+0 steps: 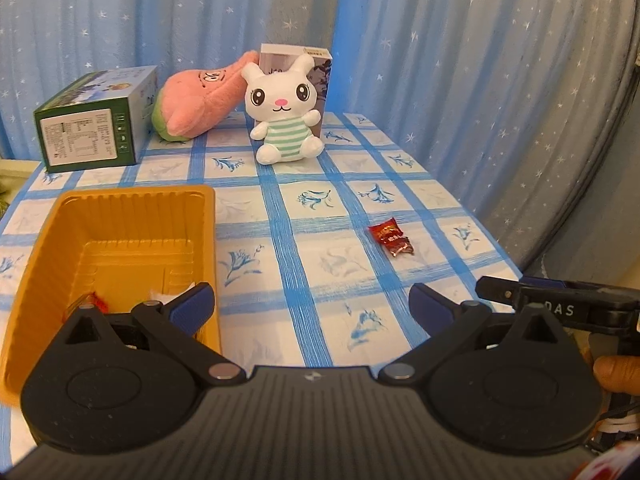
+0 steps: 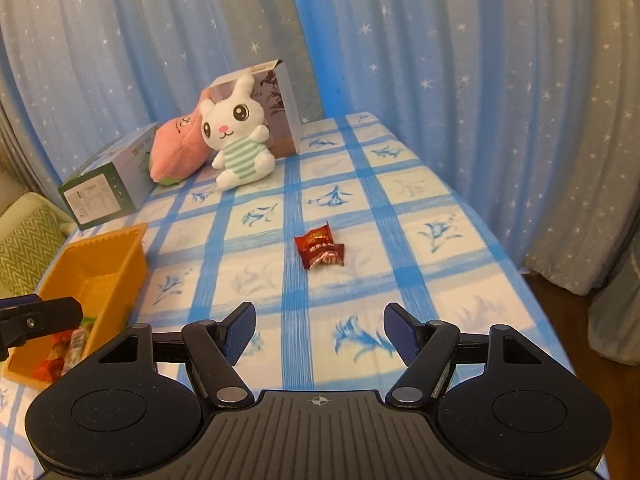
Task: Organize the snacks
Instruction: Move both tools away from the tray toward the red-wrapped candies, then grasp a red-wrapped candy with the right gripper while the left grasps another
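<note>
One red snack packet (image 2: 320, 249) remains on the counter (image 2: 420, 184), at twelve o'clock from the right tool (image 2: 319, 330), jaws apart; next, descend and clamp.

The left gripper (image 1: 310, 306) hangs with jaws wide apart over the checked tablecloth (image 1: 304, 216); an orange tray (image 1: 120, 216) sits near left; a red snack packet (image 1: 392, 238) lies right; plush rabbit (image 1: 282, 114) far.

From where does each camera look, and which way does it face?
Left wrist: on the left gripper, facing the orange tray; open jaws and a fingertip show.
Right wrist: on the right gripper, facing the red snack packets; open jaws show.
Shared: packets, tray, white bunny, checked tablecloth.
</note>
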### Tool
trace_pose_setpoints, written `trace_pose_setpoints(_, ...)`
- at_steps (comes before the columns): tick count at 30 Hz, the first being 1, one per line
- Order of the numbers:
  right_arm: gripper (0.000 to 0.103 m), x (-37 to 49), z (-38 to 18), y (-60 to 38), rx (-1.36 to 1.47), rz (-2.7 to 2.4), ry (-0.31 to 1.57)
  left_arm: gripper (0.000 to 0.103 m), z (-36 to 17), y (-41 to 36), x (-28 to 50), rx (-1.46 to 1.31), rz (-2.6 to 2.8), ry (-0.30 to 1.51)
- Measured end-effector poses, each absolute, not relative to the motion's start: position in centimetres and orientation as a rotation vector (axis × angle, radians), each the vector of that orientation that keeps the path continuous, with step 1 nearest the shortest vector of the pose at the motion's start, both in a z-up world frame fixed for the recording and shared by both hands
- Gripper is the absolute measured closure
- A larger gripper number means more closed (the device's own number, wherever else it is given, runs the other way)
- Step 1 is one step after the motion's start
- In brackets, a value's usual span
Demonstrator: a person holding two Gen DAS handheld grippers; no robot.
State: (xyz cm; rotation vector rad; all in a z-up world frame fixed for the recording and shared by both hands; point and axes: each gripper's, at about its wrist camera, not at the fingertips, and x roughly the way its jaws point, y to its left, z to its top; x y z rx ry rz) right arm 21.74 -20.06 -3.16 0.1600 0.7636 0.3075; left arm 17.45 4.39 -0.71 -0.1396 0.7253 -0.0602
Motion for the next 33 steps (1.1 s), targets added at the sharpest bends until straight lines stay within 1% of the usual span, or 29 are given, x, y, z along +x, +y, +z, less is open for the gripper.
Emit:
trace_pose_setpoints(11, 0.032, 30.6, -8.0, -17.5, 0.136, 0.363, 0.790, 0.001, -3.3, 4.7, 24.8, -0.105, -0.065, 0.747)
trace_pose_setpoints(13, 0.041, 31.8, -8.9, -17.1, 0.130, 0.372, 0.798, 0.001, -3.7, 4.8, 25.8, -0.099, -0.066, 0.749)
trace_pose_setpoints(14, 0.042, 32.3, -9.3, -17.0, 0.128, 0.382, 0.801, 0.001, -3.9, 4.9, 26.3, -0.101, -0.065, 0.749)
trace_pose_setpoints(20, 0.048, 34.8, -11.4, -16.5, 0.106, 0.393, 0.798, 0.001, -5.0, 5.1, 28.4, -0.109, -0.060, 0.753)
trace_pose_setpoints(26, 0.053, 35.8, -12.7, -15.3, 0.013, 0.400, 0.783, 0.001, -5.8, 5.0, 29.2, -0.118, -0.064, 0.764)
trace_pose_setpoints(31, 0.065, 35.8, -12.8, -15.1, -0.011, 0.392, 0.778, 0.001, -6.2, 4.7, 29.4, -0.122, -0.068, 0.772)
trace_pose_setpoints(33, 0.067, 35.8, -12.8, -15.2, -0.013, 0.391, 0.781, 0.001, -6.3, 4.4, 29.4, -0.115, -0.073, 0.776)
